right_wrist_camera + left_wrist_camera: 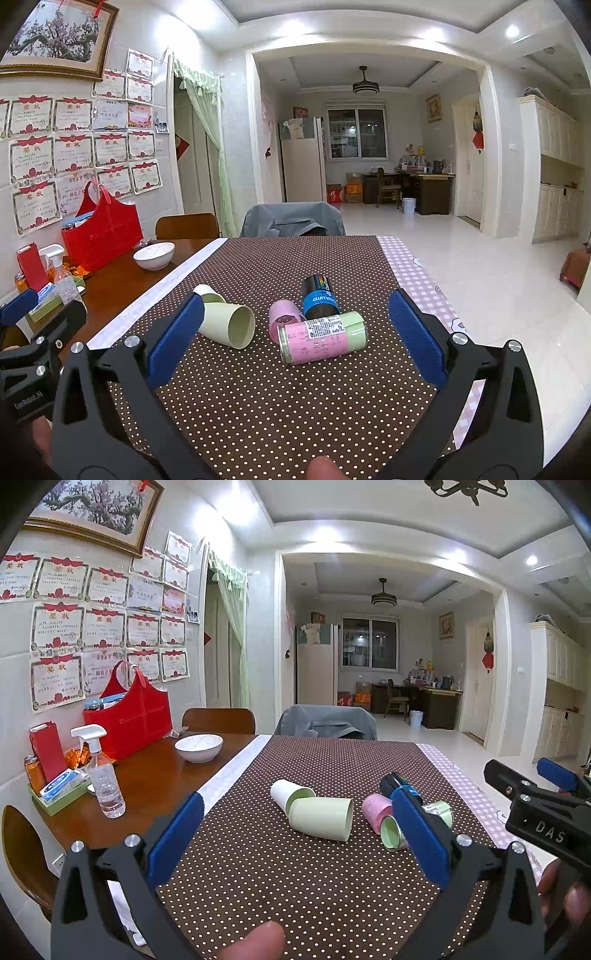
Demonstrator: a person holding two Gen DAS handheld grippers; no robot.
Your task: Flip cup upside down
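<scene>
While both jaws stand spread and empty, your left gripper point(295, 834) and right gripper point(295, 339) hover short of the green cup point(320, 818), which lies on its side on the dotted cloth point(295, 878). Left of the black-and-blue can point(318, 301), touching a white cup point(286, 794), it looks light, thin-walled and crushable. Pinch its mid-wall gently.

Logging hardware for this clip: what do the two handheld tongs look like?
Both the left tongs and right tongs are matte black angular frames with silver bolt heads and flat blue pads. The right body reads "DAS", the left "GenRobot.AI". Bare fingers show; no sleeves or cables.
</scene>
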